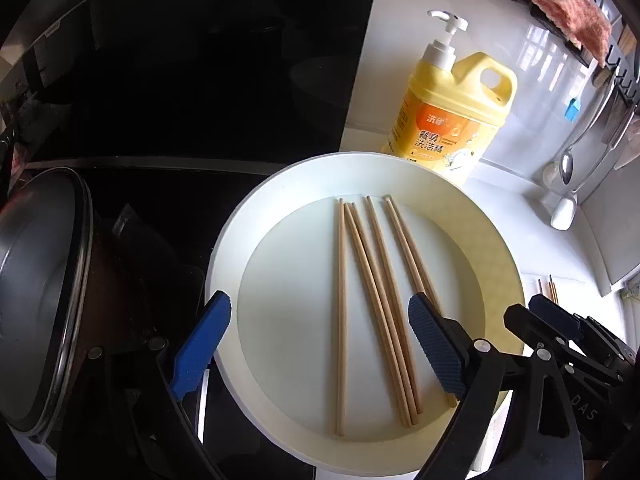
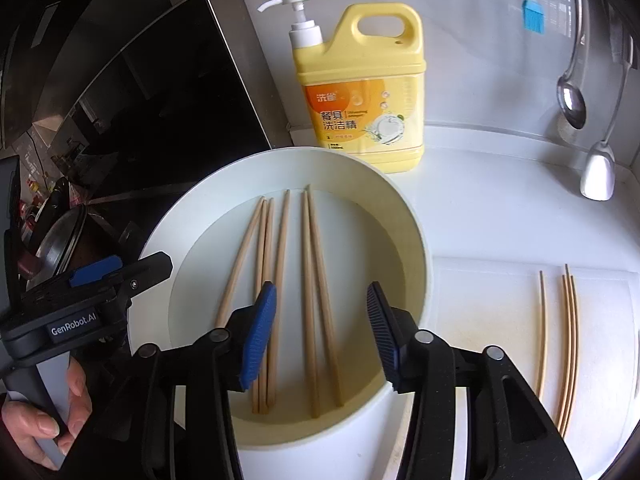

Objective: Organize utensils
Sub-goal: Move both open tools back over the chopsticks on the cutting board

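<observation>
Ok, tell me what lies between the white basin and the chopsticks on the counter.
Nothing: in the right wrist view only bare white counter separates the white basin from the loose chopsticks.

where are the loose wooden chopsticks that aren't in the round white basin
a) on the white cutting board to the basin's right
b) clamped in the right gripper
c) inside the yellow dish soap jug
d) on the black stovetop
a: the right wrist view shows a few thin wooden chopsticks lying on the flat white cutting board, right of the round white basin, where the other wooden chopsticks lie.
</observation>
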`<state>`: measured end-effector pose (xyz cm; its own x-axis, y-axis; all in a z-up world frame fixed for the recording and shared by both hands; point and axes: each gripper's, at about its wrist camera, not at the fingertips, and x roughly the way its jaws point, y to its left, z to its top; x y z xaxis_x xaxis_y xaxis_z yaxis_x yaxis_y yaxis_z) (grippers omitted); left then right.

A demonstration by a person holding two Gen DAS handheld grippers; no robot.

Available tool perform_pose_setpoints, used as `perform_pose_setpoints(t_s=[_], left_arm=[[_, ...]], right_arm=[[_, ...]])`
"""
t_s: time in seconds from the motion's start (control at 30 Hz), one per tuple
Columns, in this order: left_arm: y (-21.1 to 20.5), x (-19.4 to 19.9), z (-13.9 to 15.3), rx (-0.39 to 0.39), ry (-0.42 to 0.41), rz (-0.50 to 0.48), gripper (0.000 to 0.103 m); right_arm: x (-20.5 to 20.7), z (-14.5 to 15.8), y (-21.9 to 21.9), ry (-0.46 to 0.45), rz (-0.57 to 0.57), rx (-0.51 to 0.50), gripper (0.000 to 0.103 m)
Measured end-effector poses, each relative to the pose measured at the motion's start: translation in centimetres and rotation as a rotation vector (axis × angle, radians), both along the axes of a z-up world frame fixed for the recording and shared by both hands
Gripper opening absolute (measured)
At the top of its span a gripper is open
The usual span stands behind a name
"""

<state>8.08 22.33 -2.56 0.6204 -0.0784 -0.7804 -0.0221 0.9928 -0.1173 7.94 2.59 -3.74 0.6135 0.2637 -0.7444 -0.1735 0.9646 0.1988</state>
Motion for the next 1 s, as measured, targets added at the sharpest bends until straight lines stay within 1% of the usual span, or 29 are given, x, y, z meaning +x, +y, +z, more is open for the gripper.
perform_pose_setpoints(t_s=[0.07,0.13,0.3,0.43,0.53,0.63,0.7,0.73,0.8,0.9,1.0], left_arm=[[-0.9,-0.3,0.0,-0.004,-0.001,-0.019,0.089],[-2.2,-0.4,0.0,-0.009,-0.006,-0.041,0.089],[-5.9,-1.2,0.8,-0.018,-0.028,-0.093,0.089],[-10.0,-2.6,1.5,-0.032,-0.055,-0.127,0.091],[-13.3,-3.9,1.7,-0.032,-0.072,-0.140,0.091],[-16.6,-5.4,1.6,-0.020,-0.071,-0.121,0.092],[-18.3,-6.6,1.1,-0.049,-0.058,-0.107,0.094],[-19.2,-7.1,0.8,-0.057,-0.052,-0.096,0.094],[-21.0,-8.2,0.0,-0.047,-0.037,-0.073,0.094],[-23.1,-9.8,-1.2,-0.029,-0.023,-0.035,0.094],[-24.4,-10.9,-2.2,-0.024,-0.009,-0.005,0.094]], right_arm=[[-1.1,0.0,-1.0,-0.009,-0.019,-0.002,0.047],[-2.3,0.0,-2.4,-0.014,-0.044,-0.006,0.050],[-5.2,-0.1,-7.3,-0.017,-0.126,-0.017,0.050],[-7.7,-0.2,-12.0,-0.020,-0.194,-0.013,0.051],[-9.1,-0.6,-15.6,-0.021,-0.221,-0.014,0.051],[-10.5,-1.2,-19.3,-0.015,-0.224,-0.018,0.052],[-11.5,-1.5,-21.7,-0.009,-0.222,-0.013,0.052],[-11.9,-1.7,-22.8,-0.013,-0.218,-0.014,0.055],[-12.5,-2.3,-24.8,-0.022,-0.203,-0.027,0.056],[-12.7,-3.4,-27.0,-0.019,-0.166,-0.031,0.056],[-12.4,-4.5,-28.1,-0.016,-0.134,-0.035,0.056]])
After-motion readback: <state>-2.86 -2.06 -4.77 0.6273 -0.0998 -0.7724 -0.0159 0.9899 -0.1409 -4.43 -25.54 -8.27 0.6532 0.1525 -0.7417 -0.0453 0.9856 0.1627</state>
